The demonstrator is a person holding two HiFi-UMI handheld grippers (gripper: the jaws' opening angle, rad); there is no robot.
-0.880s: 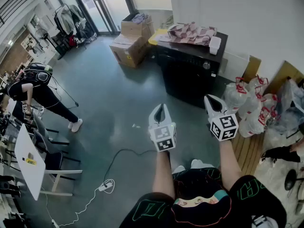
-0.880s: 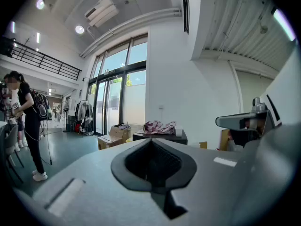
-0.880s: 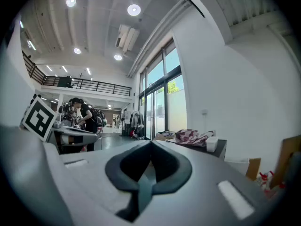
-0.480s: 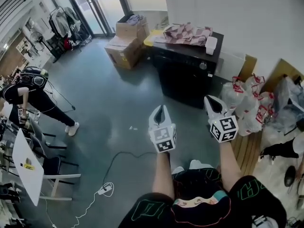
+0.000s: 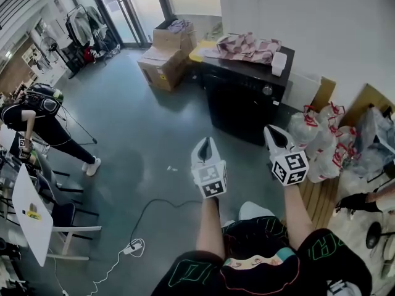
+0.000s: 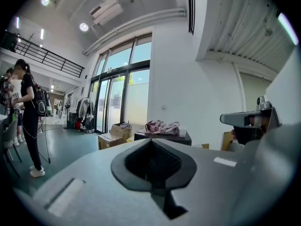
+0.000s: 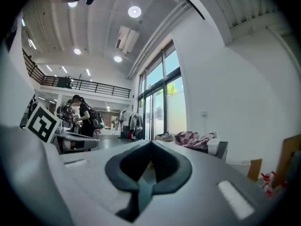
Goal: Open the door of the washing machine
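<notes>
The washing machine (image 5: 245,100) is a black box against the white wall, its door closed, with patterned cloth (image 5: 247,45) and a white tub (image 5: 279,62) on top. My left gripper (image 5: 207,143) is shut and empty, held over the grey floor well short of the machine. My right gripper (image 5: 274,132) is also shut and empty, level with the machine's front right corner but apart from it. In the left gripper view the machine (image 6: 162,136) shows small beyond the closed left gripper (image 6: 151,141). In the right gripper view the machine (image 7: 221,148) lies right of the right gripper (image 7: 150,144).
Cardboard boxes (image 5: 166,54) stand left of the machine and tied plastic bags (image 5: 321,140) to its right. A cable with a power strip (image 5: 132,248) lies on the floor. A white table (image 5: 28,214), chairs and another person (image 5: 43,113) are at the far left.
Both grippers keep their places and stay shut. My feet have shifted under me, and the person at the left has stepped slightly.
</notes>
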